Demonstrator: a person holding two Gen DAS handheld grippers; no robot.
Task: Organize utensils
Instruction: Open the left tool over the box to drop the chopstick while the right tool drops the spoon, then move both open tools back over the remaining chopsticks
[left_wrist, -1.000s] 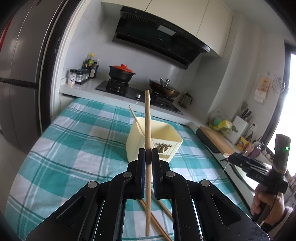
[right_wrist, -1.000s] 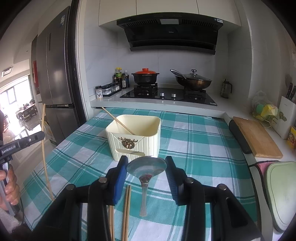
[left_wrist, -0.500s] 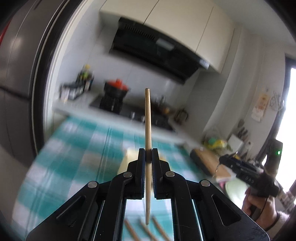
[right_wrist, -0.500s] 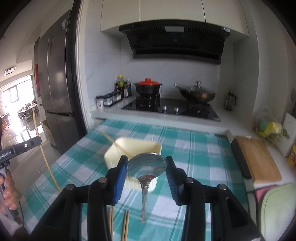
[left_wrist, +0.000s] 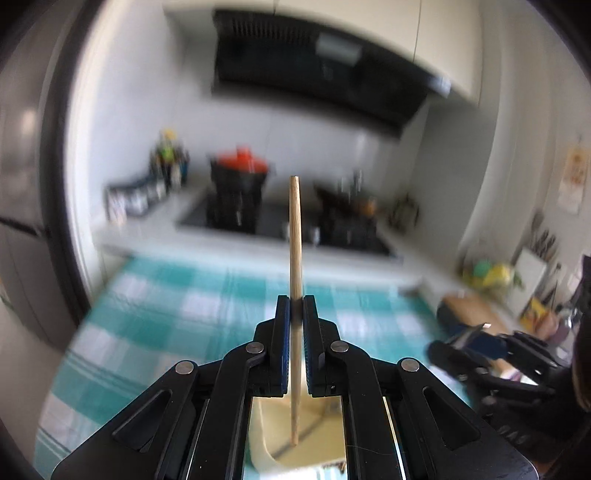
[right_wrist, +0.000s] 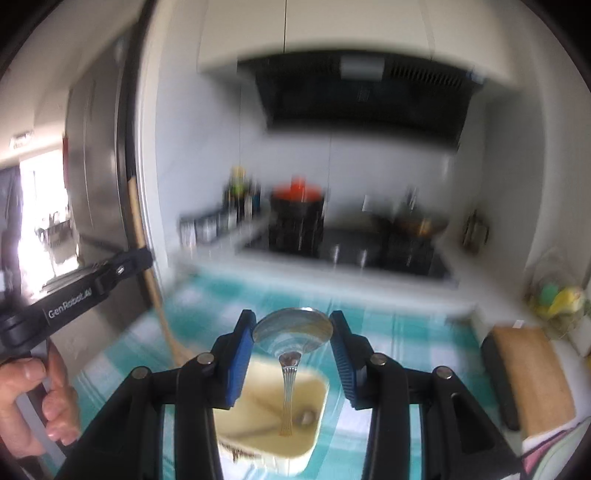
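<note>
With both tools poised over the pale cream rectangular plastic utensil bin (right_wrist: 269, 417), the step in hand reads as lowering each held piece into it, and doing that well means getting the lower ends inside the rim before letting go. The left gripper (left_wrist: 294, 306) has its jaws closed tight on a slender light wooden chopstick (left_wrist: 294, 236), pinched near its middle and standing almost upright, its lower tip hanging over the bin's open mouth in the left wrist view. The right gripper (right_wrist: 292, 325) has its jaws spread moderately and clamped on the rim of the bowl of a shiny steel spoon (right_wrist: 291, 328), whose handle hangs straight down toward the bin's interior; something thin, probably another chopstick, already leans inside. Both views are blurred, so the exact clearance between tips and rim cannot be told. I would judge it best to bring each piece down vertically, one after the other so the two tools do not crowd each other, and to open the jaws only once the ends sit well inside. The bin stands on a teal-and-white checked cloth covering the surface (left_wrist: 159, 317).
</note>
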